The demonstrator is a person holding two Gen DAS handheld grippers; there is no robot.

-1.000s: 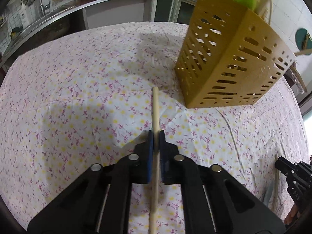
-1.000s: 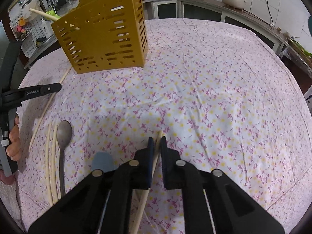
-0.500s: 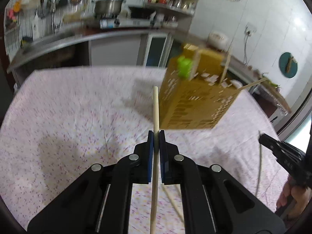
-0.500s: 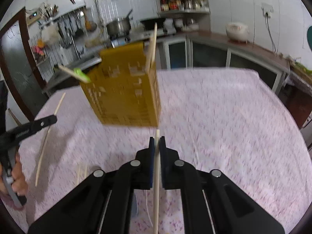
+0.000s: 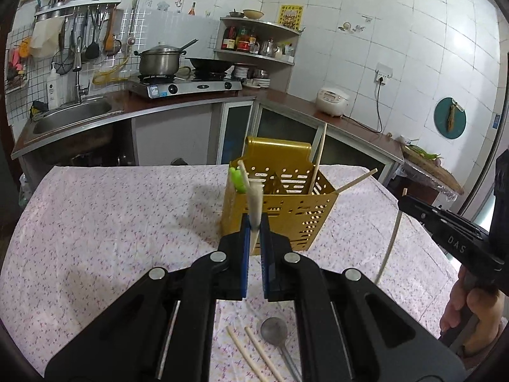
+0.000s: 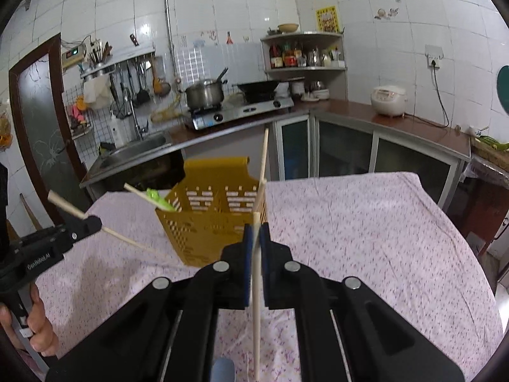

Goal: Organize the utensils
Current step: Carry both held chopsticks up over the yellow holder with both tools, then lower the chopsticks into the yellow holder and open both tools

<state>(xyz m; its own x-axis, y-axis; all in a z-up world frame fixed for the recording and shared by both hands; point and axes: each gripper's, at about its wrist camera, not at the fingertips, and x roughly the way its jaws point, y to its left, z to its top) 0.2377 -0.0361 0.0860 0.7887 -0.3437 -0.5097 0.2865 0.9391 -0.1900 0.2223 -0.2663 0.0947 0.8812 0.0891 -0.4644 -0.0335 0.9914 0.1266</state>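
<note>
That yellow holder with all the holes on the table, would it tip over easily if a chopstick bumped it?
Possibly. The yellow holder is tall, looks like thin perforated plastic, so probably light. Chopsticks already lean out over its rim, which may shift its balance. It stands on a wrinkled tablecloth, so a nudge might slide or rock it rather than be resisted.

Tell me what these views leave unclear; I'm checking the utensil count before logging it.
- Holder contents: both views, perforated walls hide the lower parts of what stands inside.
- Left gripper's chopstick: left view, blurred, lower end behind the fingers.
- Spoon handle: left view, cut off behind the gripper body.
- Blue thing: right view, bottom edge, mostly hidden between the right gripper's arms.
</note>
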